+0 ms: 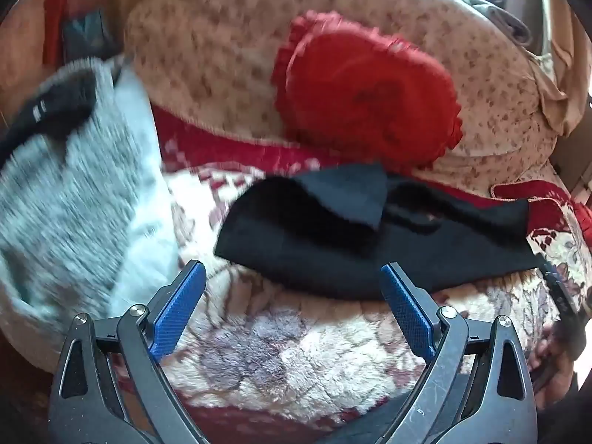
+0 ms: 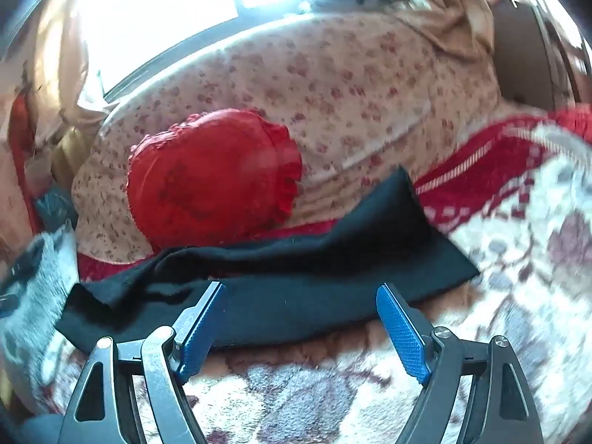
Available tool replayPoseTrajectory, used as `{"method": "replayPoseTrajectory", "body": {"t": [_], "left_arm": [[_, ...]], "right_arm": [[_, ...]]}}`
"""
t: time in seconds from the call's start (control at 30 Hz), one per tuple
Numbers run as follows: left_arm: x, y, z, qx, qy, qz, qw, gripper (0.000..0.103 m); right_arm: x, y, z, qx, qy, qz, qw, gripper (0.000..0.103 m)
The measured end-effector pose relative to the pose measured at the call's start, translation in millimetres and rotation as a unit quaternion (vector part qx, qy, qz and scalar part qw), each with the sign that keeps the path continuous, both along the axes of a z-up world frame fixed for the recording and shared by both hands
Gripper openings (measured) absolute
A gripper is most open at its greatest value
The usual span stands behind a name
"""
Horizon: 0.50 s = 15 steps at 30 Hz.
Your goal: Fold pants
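Black pants (image 2: 281, 281) lie folded lengthwise on the patterned blanket (image 2: 333, 388), far edge rumpled; left tongs (image 1: 292, 281) and right tongs (image 2: 299, 301) spread wide, empty; cross-folds apparently remain.

Bed covered by a plush cream blanket (image 1: 259, 351) with a red floral pattern. Black pants (image 1: 333, 244) are laid flat across it, partly folded over. A grey garment (image 1: 74, 192) is heaped at the left. Behind, a floral-print bolster (image 2: 333, 92) is seen, with a red frilled cushion (image 2: 218, 170) leaned against it.
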<state>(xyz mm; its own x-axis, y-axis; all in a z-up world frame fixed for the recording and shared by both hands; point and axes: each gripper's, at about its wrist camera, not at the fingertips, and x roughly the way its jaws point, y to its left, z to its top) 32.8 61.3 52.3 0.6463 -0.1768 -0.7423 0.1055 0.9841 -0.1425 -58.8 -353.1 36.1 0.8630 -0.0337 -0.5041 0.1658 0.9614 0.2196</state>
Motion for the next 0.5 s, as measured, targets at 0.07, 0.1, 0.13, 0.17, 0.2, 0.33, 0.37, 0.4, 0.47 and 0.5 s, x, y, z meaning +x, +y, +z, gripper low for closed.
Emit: {"method": "replayPoseTrajectory", "body": {"t": [0.07, 0.1, 0.13, 0.17, 0.2, 0.33, 0.37, 0.4, 0.47, 0.5], "left_arm": [[0, 2, -14, -0.005, -0.004, 0.005, 1.0, 0.095], [0, 4, -20, -0.012, -0.008, 0.008, 0.9999, 0.095], [-1, 4, -23, -0.015, -0.012, 0.012, 0.9997, 0.095], [-1, 4, -25, -0.014, -0.014, 0.018, 0.9997, 0.095], [-3, 2, -27, -0.003, -0.016, 0.028, 0.9995, 0.095], [-12, -6, -24, 0.048, -0.034, 0.053, 0.9969, 0.095], [-13, -8, -24, 0.06, -0.036, 0.06, 0.9957, 0.095], [-15, -12, -23, 0.076, -0.039, 0.068, 0.994, 0.095], [-19, -15, -24, 0.101, -0.04, 0.082, 0.9907, 0.095], [-20, -17, -25, 0.106, -0.038, 0.082, 0.9903, 0.095]], "right_arm": [[-8, 11, 3, -0.022, -0.004, 0.014, 1.0, 0.082], [-2, 16, 6, -0.027, -0.004, 0.02, 0.999, 0.082], [0, 15, 6, -0.021, 0.008, 0.029, 0.999, 0.082], [1, 15, 7, -0.018, 0.006, 0.036, 0.999, 0.082], [0, 15, 8, -0.019, 0.003, 0.041, 0.999, 0.08], [-2, 19, 14, -0.056, -0.01, 0.061, 0.997, 0.08], [-6, 25, 16, -0.071, -0.014, 0.062, 0.995, 0.08], [-8, 27, 16, -0.079, -0.015, 0.059, 0.995, 0.08], [-7, 30, 12, -0.085, -0.008, 0.051, 0.995, 0.08], [-6, 30, 9, -0.083, -0.003, 0.045, 0.996, 0.08]]}}
